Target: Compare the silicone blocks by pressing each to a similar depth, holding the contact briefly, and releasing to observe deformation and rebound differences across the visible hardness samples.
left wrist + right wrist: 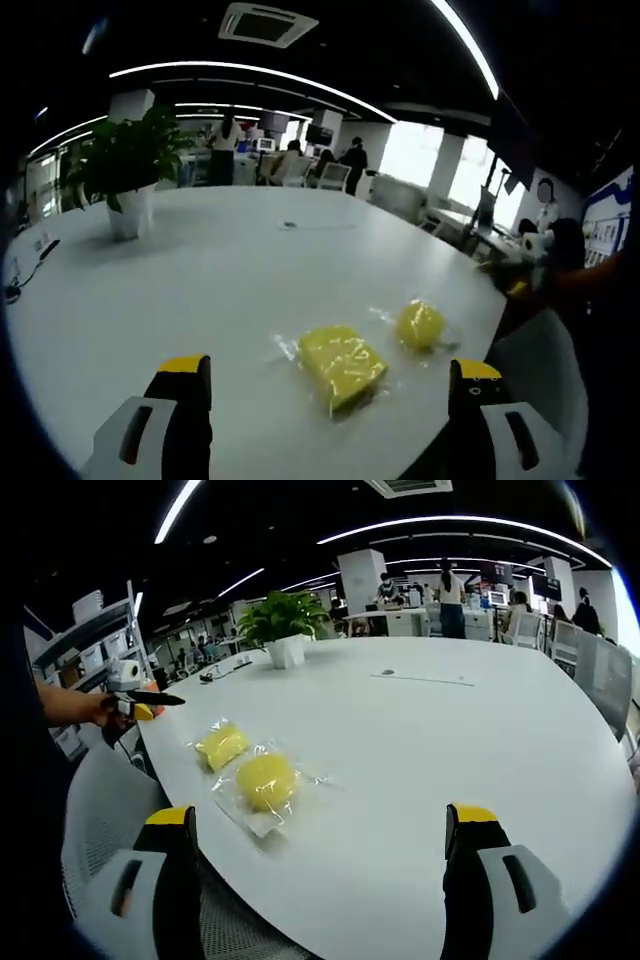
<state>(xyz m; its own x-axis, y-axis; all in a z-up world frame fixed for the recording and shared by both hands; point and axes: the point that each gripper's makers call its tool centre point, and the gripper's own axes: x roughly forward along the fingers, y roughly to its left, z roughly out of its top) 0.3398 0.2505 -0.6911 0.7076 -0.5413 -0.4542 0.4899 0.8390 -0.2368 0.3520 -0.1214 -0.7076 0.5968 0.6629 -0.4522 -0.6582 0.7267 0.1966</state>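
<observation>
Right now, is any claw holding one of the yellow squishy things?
No. Both claws are open and hold nothing. The square yellow block and the round yellow block lie in clear wrappers on the white table, untouched.

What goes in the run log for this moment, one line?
stage: pre-contact | left gripper: open, clear | right gripper: open, clear | square yellow block, round yellow block: bagged, on white table, untouched
</observation>
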